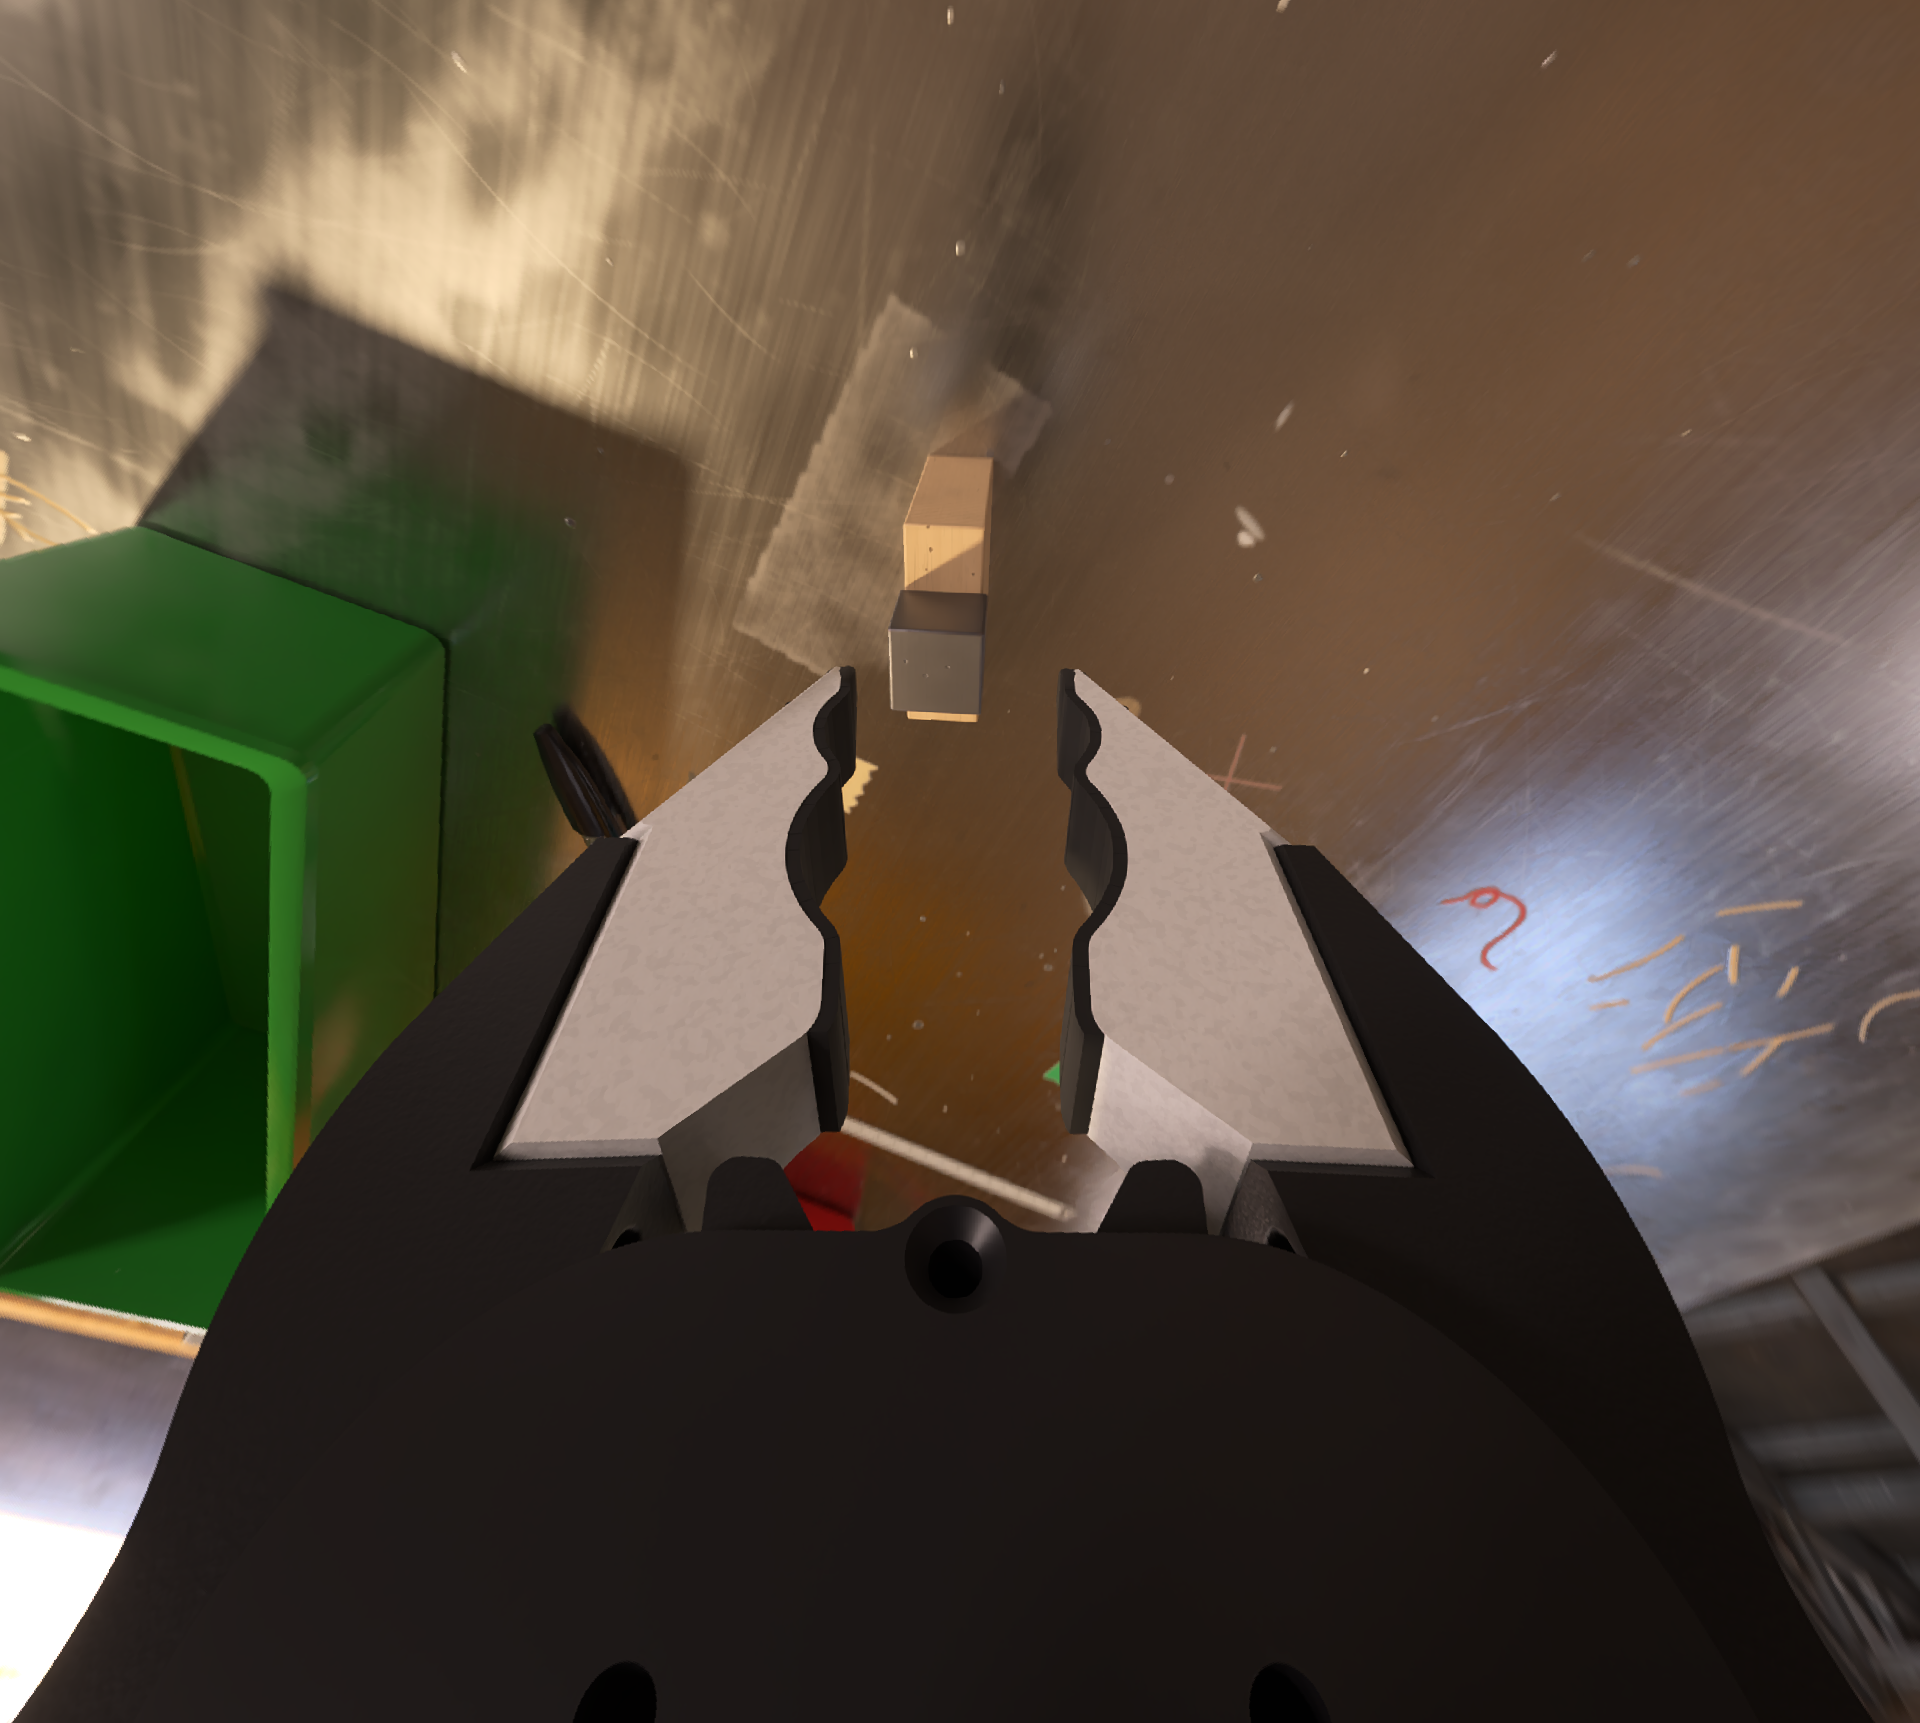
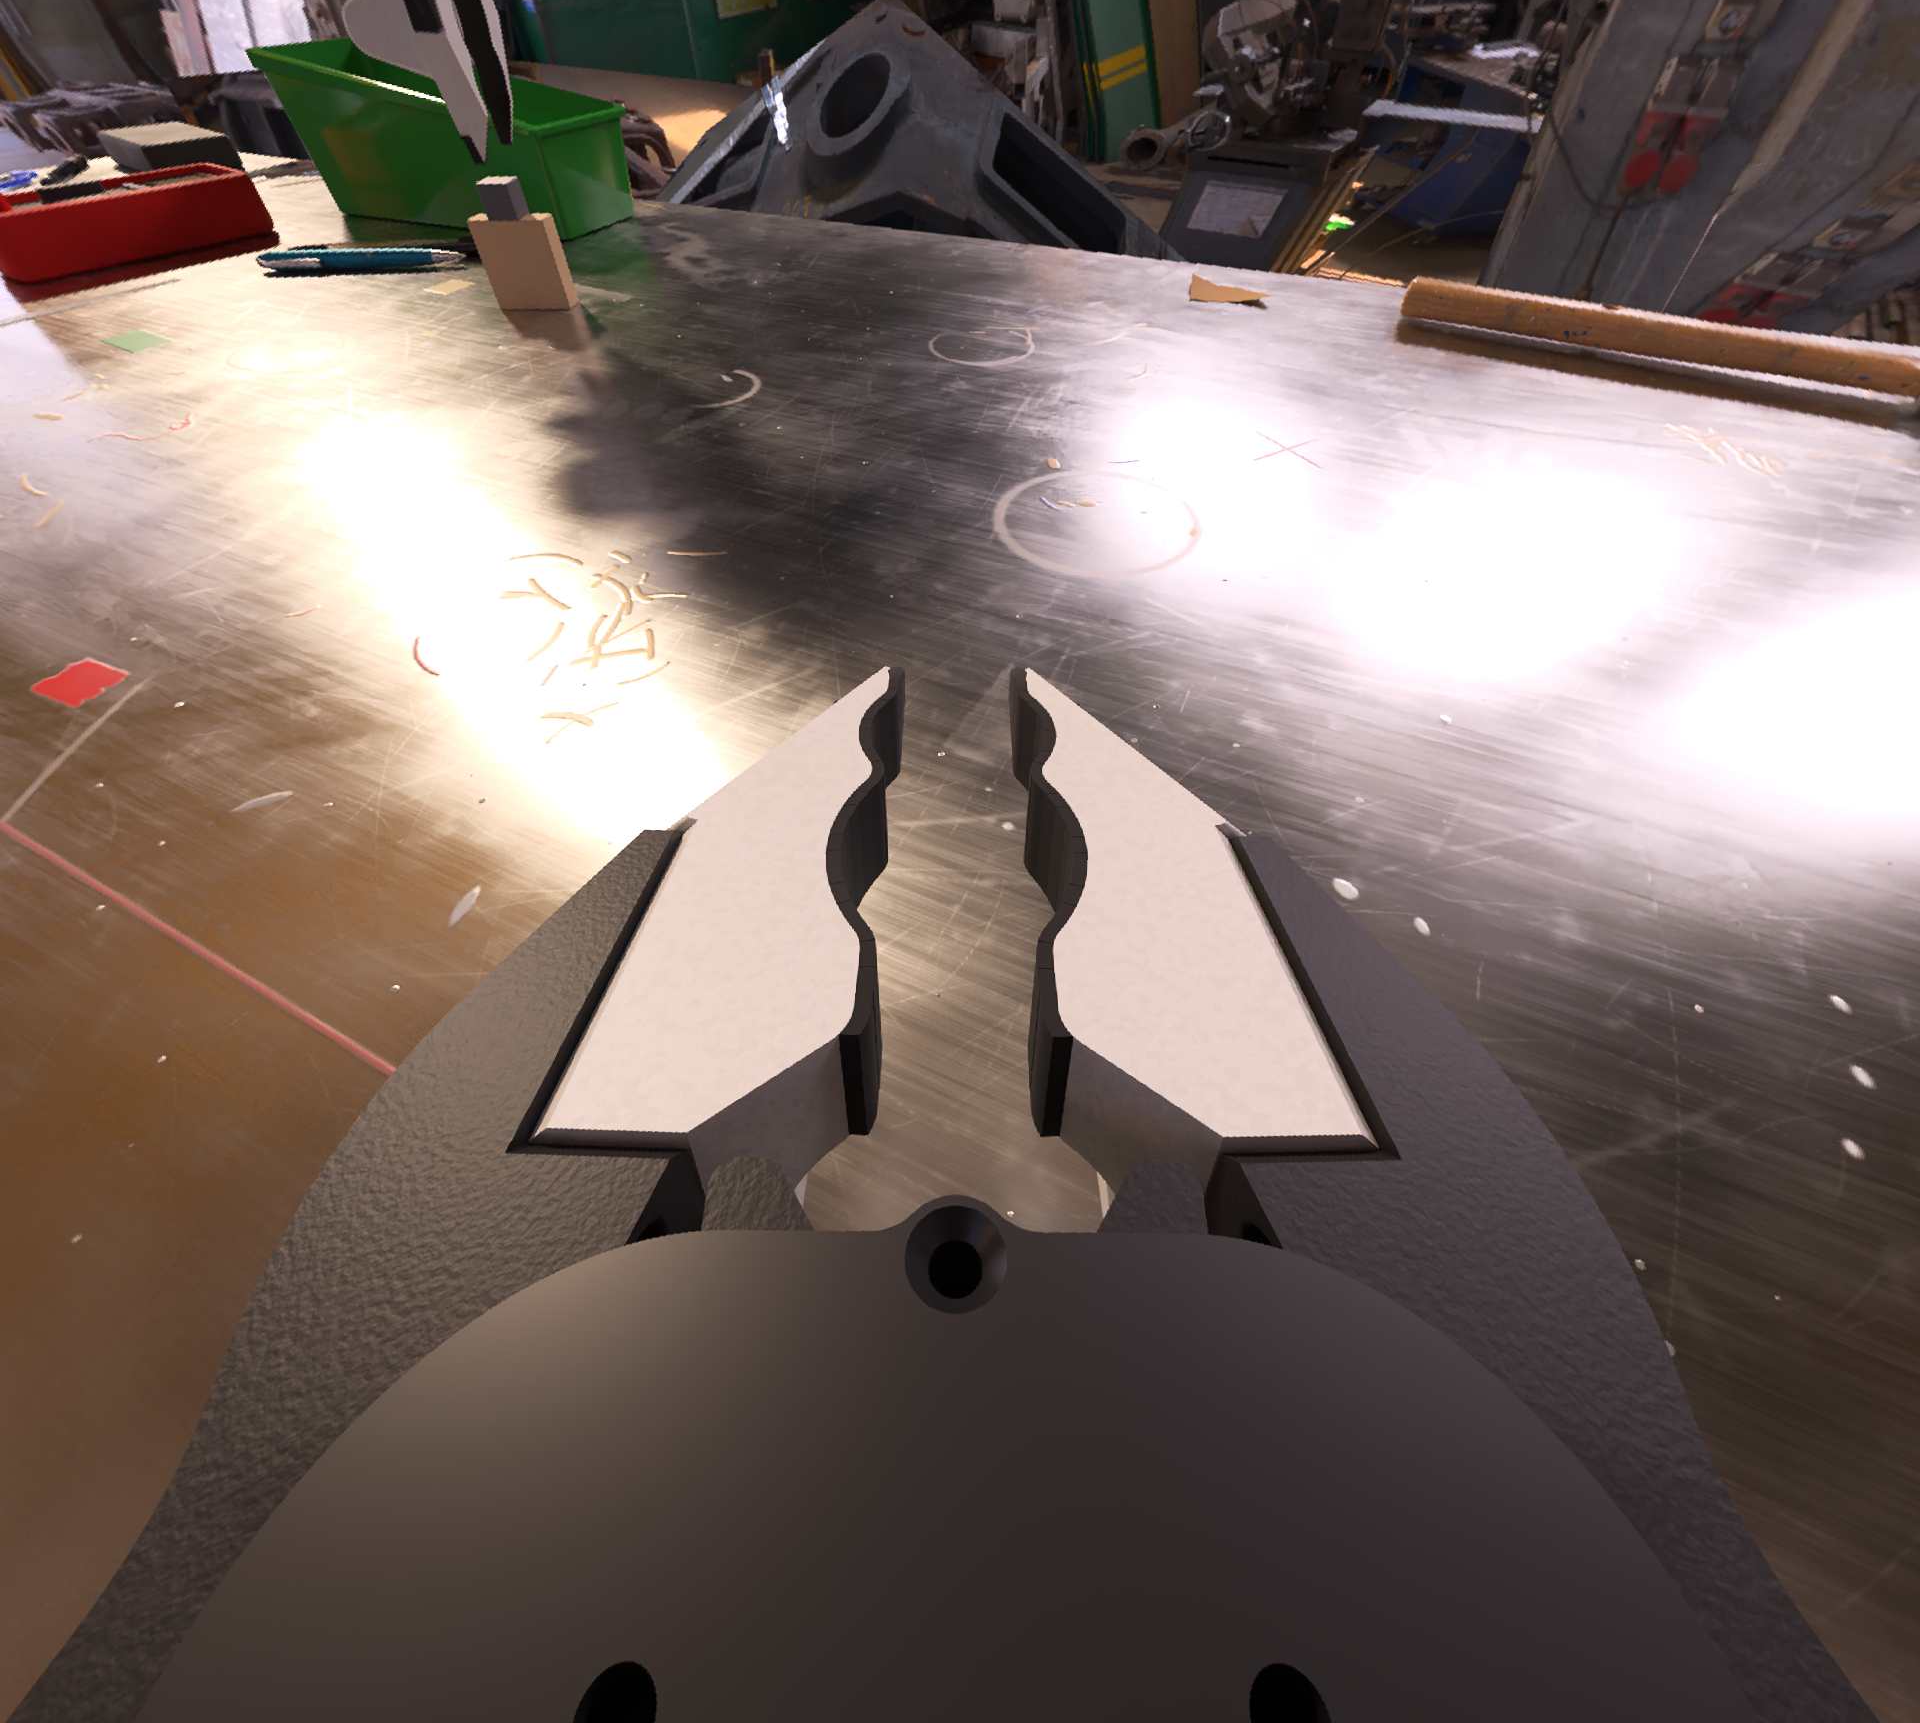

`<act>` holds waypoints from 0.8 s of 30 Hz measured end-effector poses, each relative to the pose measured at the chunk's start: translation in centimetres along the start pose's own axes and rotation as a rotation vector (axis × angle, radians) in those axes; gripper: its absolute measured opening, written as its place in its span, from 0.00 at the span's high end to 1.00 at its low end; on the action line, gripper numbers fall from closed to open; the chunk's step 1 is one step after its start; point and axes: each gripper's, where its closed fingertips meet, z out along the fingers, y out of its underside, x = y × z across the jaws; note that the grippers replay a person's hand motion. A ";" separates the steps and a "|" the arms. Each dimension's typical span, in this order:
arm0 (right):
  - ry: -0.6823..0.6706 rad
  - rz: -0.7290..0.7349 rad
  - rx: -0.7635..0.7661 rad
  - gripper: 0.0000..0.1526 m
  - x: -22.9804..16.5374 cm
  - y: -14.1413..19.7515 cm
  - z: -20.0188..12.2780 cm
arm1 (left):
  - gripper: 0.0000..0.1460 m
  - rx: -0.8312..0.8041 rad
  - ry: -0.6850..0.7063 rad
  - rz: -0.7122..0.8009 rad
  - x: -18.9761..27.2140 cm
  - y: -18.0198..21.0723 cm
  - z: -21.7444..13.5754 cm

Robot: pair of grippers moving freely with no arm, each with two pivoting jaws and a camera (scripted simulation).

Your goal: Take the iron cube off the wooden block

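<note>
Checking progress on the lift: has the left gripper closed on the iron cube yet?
No, the left gripper hangs open above the iron cube, which sits on the wooden block.

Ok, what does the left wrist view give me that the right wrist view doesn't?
Left wrist view only: the iron cube from above, just beyond the open left gripper.

Right wrist view only: the red tray, blue pen, wooden handle and open right gripper, far away.

Both: cube on wooden block, green bin.
</note>
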 end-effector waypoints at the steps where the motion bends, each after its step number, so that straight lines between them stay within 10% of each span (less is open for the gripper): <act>1: -0.001 0.006 -0.002 0.87 0.1 0.1 0.0 | 0.74 -0.045 0.009 0.005 -0.1 0.1 0.5; 11: -0.014 0.015 -0.006 0.88 0.1 0.2 -0.1 | 0.86 -0.208 0.060 -0.004 -0.9 1.9 0.5; 24: -0.033 -0.039 0.017 0.88 -1.4 -0.5 -0.8 | 0.86 0.284 -0.259 -0.065 -1.5 -0.1 -22.3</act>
